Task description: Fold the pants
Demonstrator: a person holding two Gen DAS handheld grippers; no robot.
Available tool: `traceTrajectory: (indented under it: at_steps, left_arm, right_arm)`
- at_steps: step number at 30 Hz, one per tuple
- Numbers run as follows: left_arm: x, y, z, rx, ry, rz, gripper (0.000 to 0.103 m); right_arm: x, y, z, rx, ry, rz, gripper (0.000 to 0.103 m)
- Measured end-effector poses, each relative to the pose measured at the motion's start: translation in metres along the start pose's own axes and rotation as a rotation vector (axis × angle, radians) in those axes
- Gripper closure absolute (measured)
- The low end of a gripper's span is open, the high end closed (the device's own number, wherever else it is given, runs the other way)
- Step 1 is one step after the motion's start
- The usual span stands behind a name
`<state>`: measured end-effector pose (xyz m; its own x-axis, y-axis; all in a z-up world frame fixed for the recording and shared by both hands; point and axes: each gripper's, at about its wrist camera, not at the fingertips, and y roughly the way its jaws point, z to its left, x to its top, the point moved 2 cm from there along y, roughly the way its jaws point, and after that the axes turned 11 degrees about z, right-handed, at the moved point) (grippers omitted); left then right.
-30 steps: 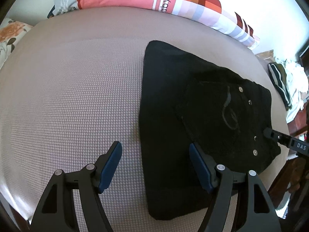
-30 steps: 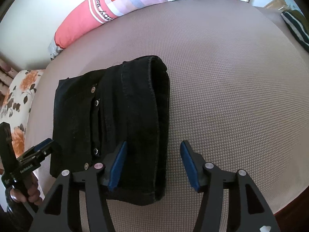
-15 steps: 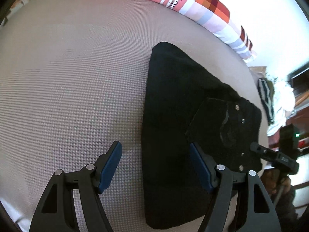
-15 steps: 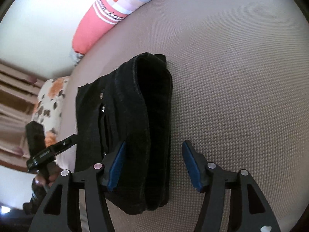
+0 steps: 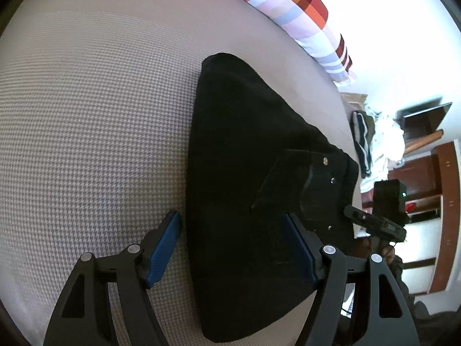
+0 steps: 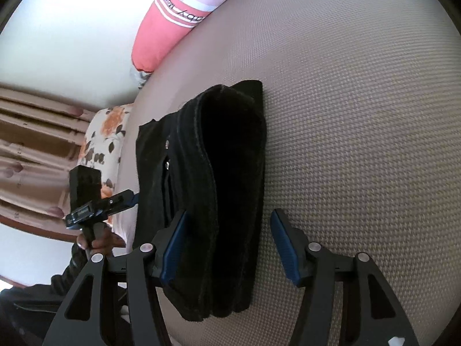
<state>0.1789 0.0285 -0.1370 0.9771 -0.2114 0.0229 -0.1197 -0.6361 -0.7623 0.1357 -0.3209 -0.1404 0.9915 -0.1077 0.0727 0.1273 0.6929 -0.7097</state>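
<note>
The black pants [image 5: 245, 178] lie folded into a compact stack on the beige mattress [image 5: 95, 121], waistband rivets showing on top. My left gripper [image 5: 234, 248] is open and empty, hovering over the near end of the stack, its jaws straddling the left edge. In the right wrist view the same pants [image 6: 219, 190] show their folded thick edge. My right gripper [image 6: 227, 248] is open and empty above the stack's near end, straddling its right edge. Each gripper shows in the other's view: the right gripper [image 5: 374, 225] and the left gripper [image 6: 98, 207].
A pink and checked bolster pillow [image 5: 291, 11] lies along the far edge by the white wall. A floral pillow [image 6: 100, 147] and curtain sit at one end. Piled clothes [image 5: 371, 144] and brown wooden furniture [image 5: 443, 216] stand beyond the mattress's other end.
Both grippers have tilted and drawn back toward the bed's edges. The pants stay folded and still. Both grippers stay open.
</note>
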Motion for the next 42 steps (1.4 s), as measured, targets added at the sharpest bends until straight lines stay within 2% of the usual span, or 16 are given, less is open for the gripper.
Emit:
traceTrajectory:
  at_steps: [3, 12, 14, 16, 18, 24, 31, 33, 42]
  left_arm:
    - [0.006, 0.002, -0.003, -0.013, 0.016, 0.003, 0.031]
    - [0.014, 0.006, -0.007, -0.06, 0.04, -0.045, 0.031]
    - [0.017, 0.01, -0.009, -0.059, 0.026, -0.071, 0.038]
    - [0.017, 0.011, -0.012, -0.025, 0.028, -0.095, 0.046]
    - [0.017, 0.014, -0.015, 0.034, 0.031, -0.107, 0.059]
    - [0.011, 0.013, -0.028, 0.165, 0.06, -0.129, 0.071]
    - [0.003, 0.013, -0.056, 0.324, 0.137, -0.167, 0.084]
    - [0.002, 0.012, -0.059, 0.341, 0.147, -0.17, 0.086]
    - [-0.003, -0.006, -0.064, 0.326, 0.153, -0.183, 0.088]
  right_arm:
    - [0.006, 0.004, -0.006, 0.049, 0.03, 0.01, 0.06]
    - [0.018, 0.014, -0.013, 0.161, 0.039, 0.015, 0.066]
    - [0.022, 0.018, -0.009, 0.162, 0.032, 0.004, 0.067]
    - [0.022, 0.019, -0.007, 0.158, 0.039, -0.015, 0.068]
    - [0.018, 0.018, -0.004, 0.134, 0.051, -0.04, 0.069]
    - [0.006, 0.012, 0.014, -0.004, 0.052, -0.115, 0.073]
    - [0.004, 0.009, 0.028, -0.094, 0.076, -0.153, 0.078]
    - [0.006, 0.009, 0.031, -0.106, 0.086, -0.156, 0.079]
    - [0.007, 0.004, 0.052, -0.108, 0.053, -0.174, 0.085]
